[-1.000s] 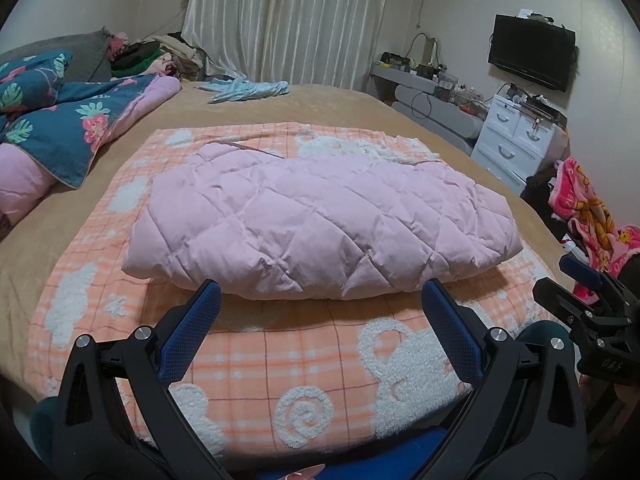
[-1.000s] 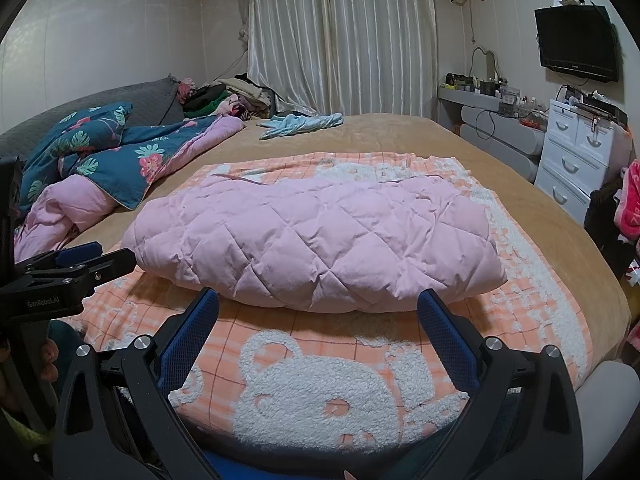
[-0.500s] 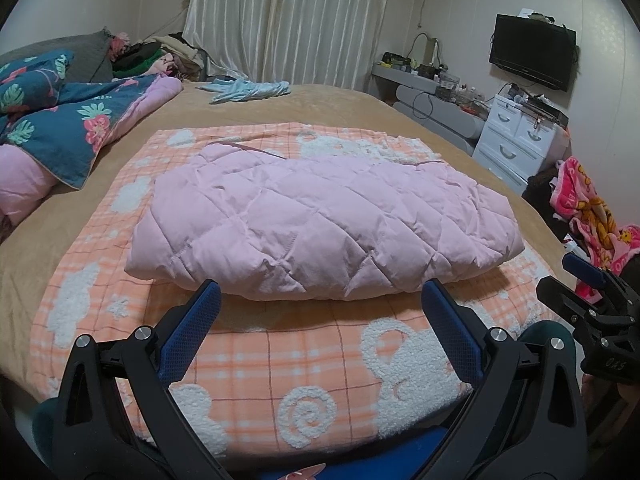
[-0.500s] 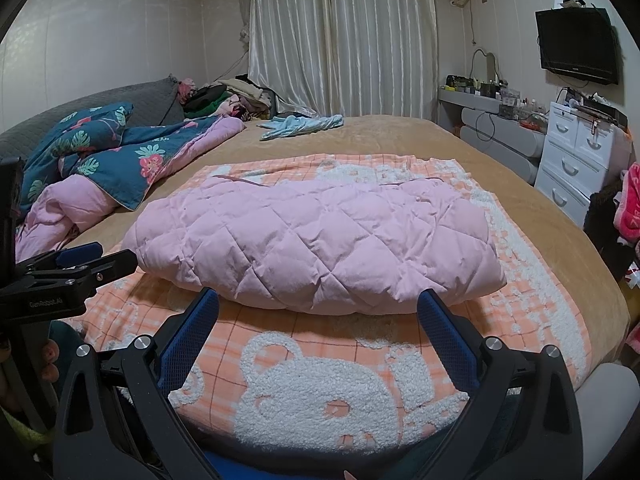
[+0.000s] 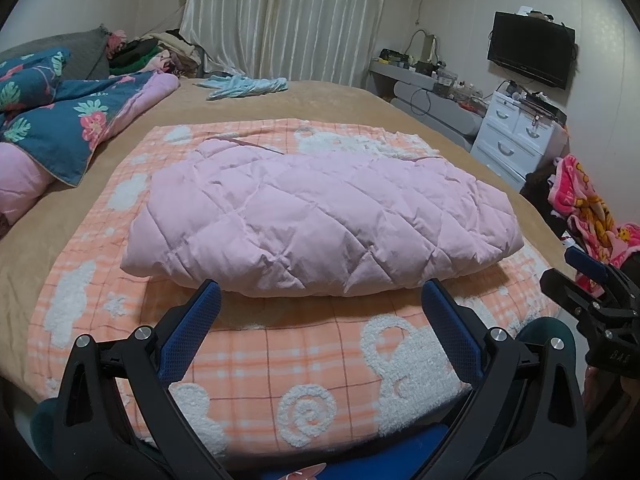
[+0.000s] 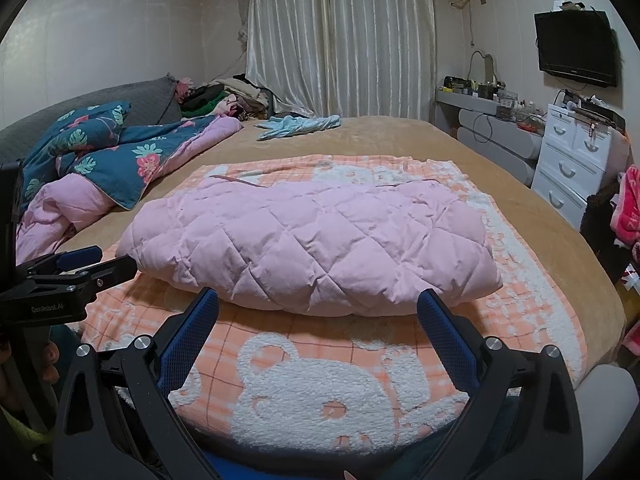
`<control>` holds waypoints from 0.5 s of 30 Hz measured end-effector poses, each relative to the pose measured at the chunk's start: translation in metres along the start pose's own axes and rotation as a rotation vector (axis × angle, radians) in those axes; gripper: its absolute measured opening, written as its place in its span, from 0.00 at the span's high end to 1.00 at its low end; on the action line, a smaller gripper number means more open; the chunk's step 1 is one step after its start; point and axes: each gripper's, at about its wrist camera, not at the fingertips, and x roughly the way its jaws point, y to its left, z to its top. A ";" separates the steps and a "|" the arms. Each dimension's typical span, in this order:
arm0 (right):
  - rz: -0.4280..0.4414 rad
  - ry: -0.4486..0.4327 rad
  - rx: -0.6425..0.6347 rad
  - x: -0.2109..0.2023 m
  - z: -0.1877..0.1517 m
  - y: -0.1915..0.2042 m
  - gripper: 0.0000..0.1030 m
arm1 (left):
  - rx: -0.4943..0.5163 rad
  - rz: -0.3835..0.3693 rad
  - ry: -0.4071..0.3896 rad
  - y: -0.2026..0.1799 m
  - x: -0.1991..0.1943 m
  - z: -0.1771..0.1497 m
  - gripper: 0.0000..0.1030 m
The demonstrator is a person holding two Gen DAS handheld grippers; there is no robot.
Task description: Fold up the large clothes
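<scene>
A pink quilted jacket [image 5: 320, 216] lies folded in a thick bundle on an orange checked blanket [image 5: 304, 360] on the bed. It also shows in the right wrist view [image 6: 312, 236]. My left gripper [image 5: 320, 304] is open and empty, just short of the jacket's near edge. My right gripper [image 6: 318, 304] is open and empty too, also at the near edge. The right gripper shows at the right edge of the left wrist view [image 5: 592, 292]. The left gripper shows at the left edge of the right wrist view [image 6: 80, 268].
A floral blue and pink duvet [image 6: 120, 160] is bunched at the left. A light blue garment [image 6: 300, 125] lies at the far end of the bed. A white dresser [image 6: 576, 156] and a wall TV [image 6: 576, 48] stand at the right. Pink cloth [image 5: 588, 208] hangs beside the bed.
Both grippers have stayed open and almost still. The left wrist view has shifted very slightly; the jacket has not moved.
</scene>
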 end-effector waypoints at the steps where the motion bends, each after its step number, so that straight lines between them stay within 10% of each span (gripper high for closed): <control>1: -0.003 0.000 -0.001 0.000 0.000 0.000 0.04 | -0.002 -0.009 0.003 0.001 0.001 0.000 0.09; 15: -0.062 -0.006 0.008 0.006 0.003 -0.009 0.04 | -0.077 -0.041 0.001 0.024 0.008 0.003 0.09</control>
